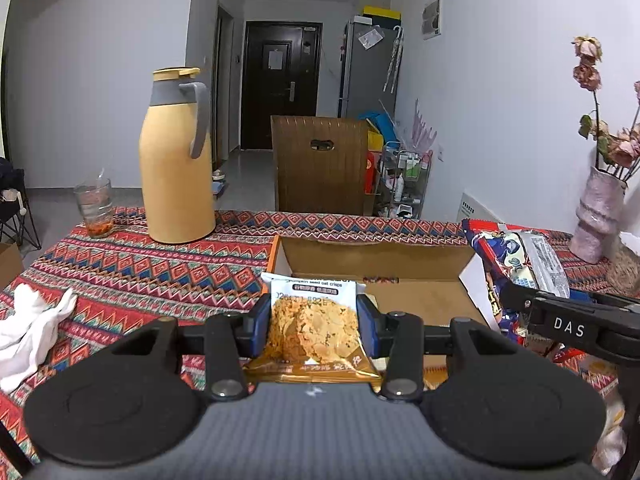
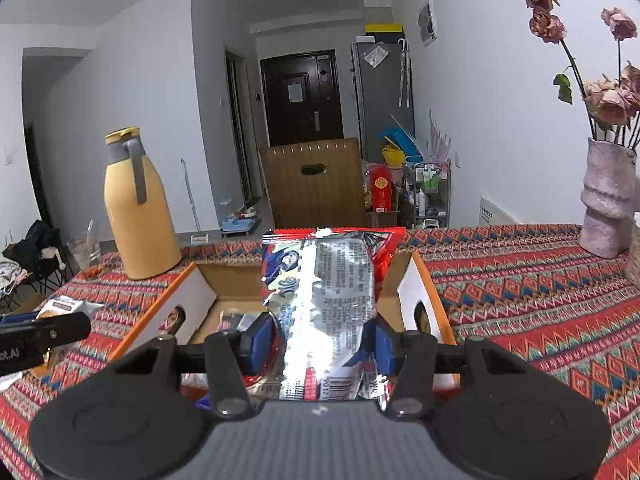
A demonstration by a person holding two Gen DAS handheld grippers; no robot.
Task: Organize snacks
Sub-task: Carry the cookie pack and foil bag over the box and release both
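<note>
**Both grippers loaded, box ahead**

Your left gripper (image 1: 314, 322) is clamped on a packet of oat crisps (image 1: 312, 320); the blue pads press its two sides and the packet stands upright between them, its printed top edge toward twelve o'clock. Just beyond it, at twelve to one o'clock, lies the open cardboard box (image 1: 380, 256) on the patterned tablecloth (image 1: 140, 272).

Your right gripper (image 2: 320, 340) is clamped on a red and silver snack bag (image 2: 332, 280), seam side up, with its barcode end nearest the camera. The bag's far end reaches over the same box (image 2: 416, 292), whose white side flaps with handle holes stand at ten and two o'clock. Something dark lies on the box floor at eleven o'clock; you cannot tell what it is.

From the left view, the right gripper and its bag show at three o'clock, close beside the box. A yellow thermos jug (image 1: 176, 156) stands at ten o'clock, a glass (image 1: 94, 208) left of it, a white cloth (image 1: 32, 328) at nine o'clock, and a pink vase (image 2: 606, 200) with dried roses at two o'clock.
</note>
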